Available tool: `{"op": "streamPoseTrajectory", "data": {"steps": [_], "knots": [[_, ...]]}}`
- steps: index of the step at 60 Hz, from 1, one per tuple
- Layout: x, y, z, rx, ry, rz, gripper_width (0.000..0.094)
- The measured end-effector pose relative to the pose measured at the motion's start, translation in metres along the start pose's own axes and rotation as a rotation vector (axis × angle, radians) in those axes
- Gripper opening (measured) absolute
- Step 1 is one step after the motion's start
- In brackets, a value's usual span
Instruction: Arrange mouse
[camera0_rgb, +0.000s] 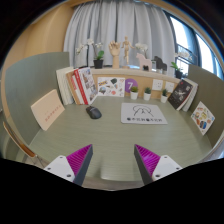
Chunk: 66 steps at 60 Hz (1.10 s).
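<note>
A small dark mouse (94, 112) lies on the green desk (110, 138), left of a white mat with dark print (143, 114). My gripper (114, 160) is well back from both, over the desk's near part, with the mouse far beyond the fingers and slightly to the left. The fingers (74, 160) are spread wide apart, magenta pads facing inward, with nothing between them.
Upright books (77, 85) and a leaning tan board (47, 108) stand at the left. Small potted plants (147, 92), picture frames (181, 95) and a card (203, 117) line the back and right. A curtained window is behind the desk.
</note>
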<state>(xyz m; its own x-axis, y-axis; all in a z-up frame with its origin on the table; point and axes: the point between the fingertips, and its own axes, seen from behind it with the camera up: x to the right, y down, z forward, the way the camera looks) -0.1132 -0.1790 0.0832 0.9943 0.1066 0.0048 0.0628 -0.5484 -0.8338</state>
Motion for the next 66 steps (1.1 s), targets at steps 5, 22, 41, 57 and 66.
{"op": "streamPoseTrajectory", "data": {"steps": [5, 22, 41, 57, 66], "knots": [[-0.033, 0.005, 0.034, -0.03, -0.019, 0.01, 0.0845], [-0.086, -0.021, 0.146, -0.112, -0.041, -0.019, 0.0844], [-0.092, -0.062, 0.256, -0.177, 0.04, 0.006, 0.0843], [-0.083, -0.089, 0.307, -0.198, 0.098, 0.034, 0.0795], [-0.077, -0.097, 0.321, -0.218, 0.118, 0.053, 0.0659]]}}
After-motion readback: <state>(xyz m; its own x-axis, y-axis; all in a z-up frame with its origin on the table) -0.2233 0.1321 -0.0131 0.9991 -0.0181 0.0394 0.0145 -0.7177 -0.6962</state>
